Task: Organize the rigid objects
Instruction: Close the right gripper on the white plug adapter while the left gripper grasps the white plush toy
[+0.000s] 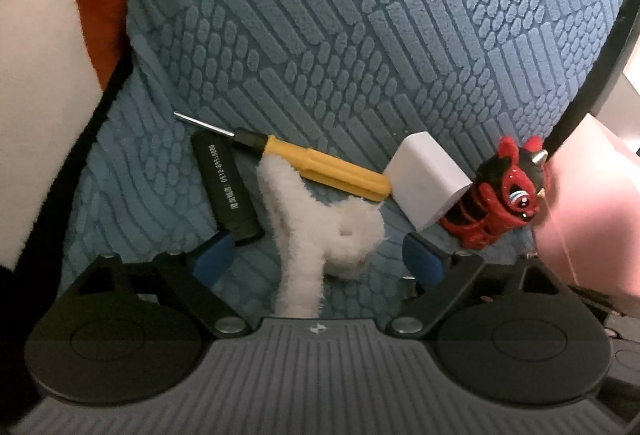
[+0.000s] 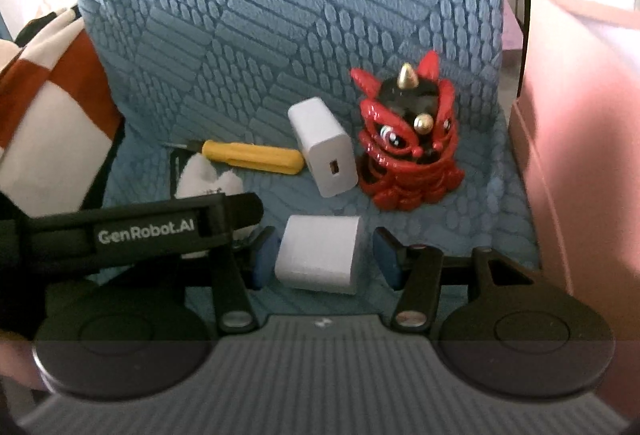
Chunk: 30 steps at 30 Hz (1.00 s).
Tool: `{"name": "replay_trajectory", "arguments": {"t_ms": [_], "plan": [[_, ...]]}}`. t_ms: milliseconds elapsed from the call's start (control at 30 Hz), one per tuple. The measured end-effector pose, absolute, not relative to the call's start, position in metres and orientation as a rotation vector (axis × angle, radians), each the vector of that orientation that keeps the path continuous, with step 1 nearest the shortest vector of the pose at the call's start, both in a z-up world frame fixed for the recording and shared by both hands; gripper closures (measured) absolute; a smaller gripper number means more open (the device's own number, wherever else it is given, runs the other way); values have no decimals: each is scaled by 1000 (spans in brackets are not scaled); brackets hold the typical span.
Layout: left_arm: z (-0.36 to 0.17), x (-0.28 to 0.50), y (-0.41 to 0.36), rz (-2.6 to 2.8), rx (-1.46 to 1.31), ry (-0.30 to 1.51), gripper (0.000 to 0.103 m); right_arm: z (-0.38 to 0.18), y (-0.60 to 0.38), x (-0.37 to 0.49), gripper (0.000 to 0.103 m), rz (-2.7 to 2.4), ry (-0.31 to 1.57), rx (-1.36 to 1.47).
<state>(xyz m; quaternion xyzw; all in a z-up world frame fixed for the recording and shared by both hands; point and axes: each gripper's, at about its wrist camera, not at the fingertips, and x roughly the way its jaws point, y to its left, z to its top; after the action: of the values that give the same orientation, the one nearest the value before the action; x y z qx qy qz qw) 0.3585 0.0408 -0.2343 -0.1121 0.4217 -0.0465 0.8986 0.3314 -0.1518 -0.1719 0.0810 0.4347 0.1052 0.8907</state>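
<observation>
A blue cushion [image 1: 360, 35] bears everything. A pink box [image 2: 580, 135] stands at its right edge. The lion [image 2: 408, 143] sits beside a charger [image 2: 324, 147], the screwdriver [image 1: 320, 167] and a black cylinder [image 1: 228, 187]. The left gripper [image 1: 316, 255] gapes wide around white fluff [image 1: 340, 231], pads clear. The right gripper [image 2: 326, 259] brackets a white block [image 2: 320, 255], gaps showing either side.

Home, likely living room: blue textured sofa cushion [image 1: 360, 35], orange-white plush throw [image 1: 48, 35], pink box [image 2: 580, 155].

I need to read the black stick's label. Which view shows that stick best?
The left wrist view: the black stick lies in full on the blue cover, white print facing the camera, beside the screwdriver. In the right wrist view the left gripper hides it almost completely.
</observation>
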Motion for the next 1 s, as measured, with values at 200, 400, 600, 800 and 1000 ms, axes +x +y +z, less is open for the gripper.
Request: {"name": "replay_trajectory", "arguments": {"t_ms": [200,400,600,800,1000], "plan": [[-234,356,42,-80,-225,844,34,-171,-152,324,55,216,915,199],[-228,346,44,-99,-263,851,50,-165,-156,308,55,206,935,166],[-214,321,54,-99,-304,841,51,-156,-161,283,56,210,939,126],[-203,286,62,-90,-348,857,51,-148,-159,257,56,209,942,95],[-192,248,58,-101,-356,852,51,-141,-163,230,56,206,951,94]]}}
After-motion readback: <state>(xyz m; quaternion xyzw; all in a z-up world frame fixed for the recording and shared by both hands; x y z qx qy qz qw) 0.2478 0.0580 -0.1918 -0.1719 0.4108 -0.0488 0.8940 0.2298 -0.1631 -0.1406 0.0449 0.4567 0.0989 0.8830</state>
